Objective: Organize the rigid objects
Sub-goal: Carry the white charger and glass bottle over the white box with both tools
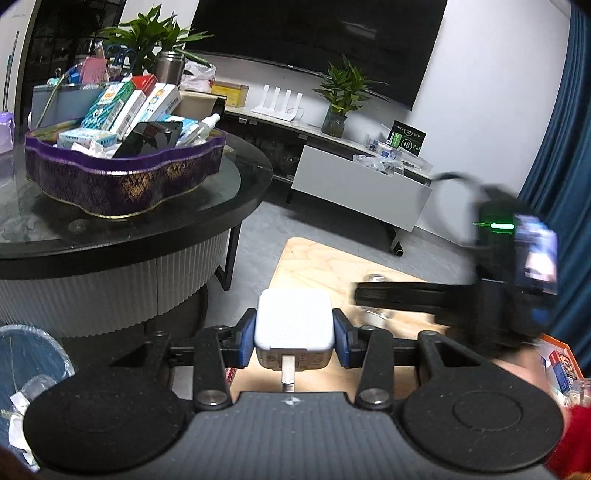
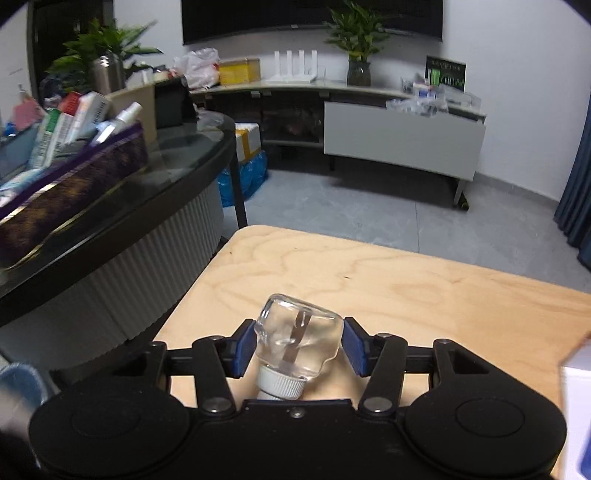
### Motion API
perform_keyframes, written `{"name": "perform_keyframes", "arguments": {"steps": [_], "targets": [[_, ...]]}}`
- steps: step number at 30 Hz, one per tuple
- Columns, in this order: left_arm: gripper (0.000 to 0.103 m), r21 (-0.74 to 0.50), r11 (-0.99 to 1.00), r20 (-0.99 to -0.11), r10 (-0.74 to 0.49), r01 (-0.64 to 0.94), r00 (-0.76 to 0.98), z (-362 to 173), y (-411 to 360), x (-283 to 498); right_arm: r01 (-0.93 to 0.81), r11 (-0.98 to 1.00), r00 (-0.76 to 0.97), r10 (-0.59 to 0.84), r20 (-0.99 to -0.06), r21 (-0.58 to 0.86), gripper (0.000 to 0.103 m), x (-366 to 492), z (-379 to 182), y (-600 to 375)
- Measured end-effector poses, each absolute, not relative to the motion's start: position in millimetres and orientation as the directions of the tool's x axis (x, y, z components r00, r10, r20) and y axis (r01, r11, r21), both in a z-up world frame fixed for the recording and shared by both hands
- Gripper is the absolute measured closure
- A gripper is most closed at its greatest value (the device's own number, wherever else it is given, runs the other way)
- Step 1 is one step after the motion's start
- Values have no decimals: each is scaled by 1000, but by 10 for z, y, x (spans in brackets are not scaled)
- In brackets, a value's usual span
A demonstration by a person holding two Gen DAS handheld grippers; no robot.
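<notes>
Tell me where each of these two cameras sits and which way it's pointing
Left wrist: on the left gripper, facing forward over the wooden board; its fingers clamp a white charger; the blurred right gripper crosses at right.
Right wrist: on the right gripper, facing forward along the wooden board; a clear glass bottle sits between its fingers.
Shared: the purple tin and the TV.

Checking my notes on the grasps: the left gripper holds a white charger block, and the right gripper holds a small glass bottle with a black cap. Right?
Not quite: the small glass bottle has a white ribbed cap, not a black one, as the right wrist view shows between the right gripper pads. The left gripper does hold the white charger block.
</notes>
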State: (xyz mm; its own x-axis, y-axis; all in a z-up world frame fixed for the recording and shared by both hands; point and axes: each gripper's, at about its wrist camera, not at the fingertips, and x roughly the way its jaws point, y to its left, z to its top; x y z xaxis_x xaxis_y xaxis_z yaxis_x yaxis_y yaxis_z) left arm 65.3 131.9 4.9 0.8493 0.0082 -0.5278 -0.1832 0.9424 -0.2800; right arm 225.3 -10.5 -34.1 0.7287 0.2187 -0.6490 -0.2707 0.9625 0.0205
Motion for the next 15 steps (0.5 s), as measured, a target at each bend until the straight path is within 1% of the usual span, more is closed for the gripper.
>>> {"name": "perform_keyframes", "arguments": {"steps": [3, 7, 10, 13, 15], "targets": [[60, -317, 934, -530, -28, -167, 847, 24, 1320, 643, -251, 967, 750, 224, -623, 46, 41, 1914, -142, -370], [60, -314, 943, -517, -74, -109, 853, 36, 1222, 597, -241, 970, 781, 205, -590, 17, 41, 1412, 124, -668], [60, -274, 959, -525, -92, -66, 846, 39, 1069, 548, -217, 976, 807, 187, -560, 14, 41, 1023, 298, -928], [60, -301, 953, -533, -159, -11, 831, 81, 893, 473, -179, 984, 825, 152, -544, 4, 41, 661, 410, -1203], [60, -288, 957, -524, -183, 29, 832, 154, 718, 398, -140, 990, 838, 118, -533, 0, 41, 441, 466, -1404]]}}
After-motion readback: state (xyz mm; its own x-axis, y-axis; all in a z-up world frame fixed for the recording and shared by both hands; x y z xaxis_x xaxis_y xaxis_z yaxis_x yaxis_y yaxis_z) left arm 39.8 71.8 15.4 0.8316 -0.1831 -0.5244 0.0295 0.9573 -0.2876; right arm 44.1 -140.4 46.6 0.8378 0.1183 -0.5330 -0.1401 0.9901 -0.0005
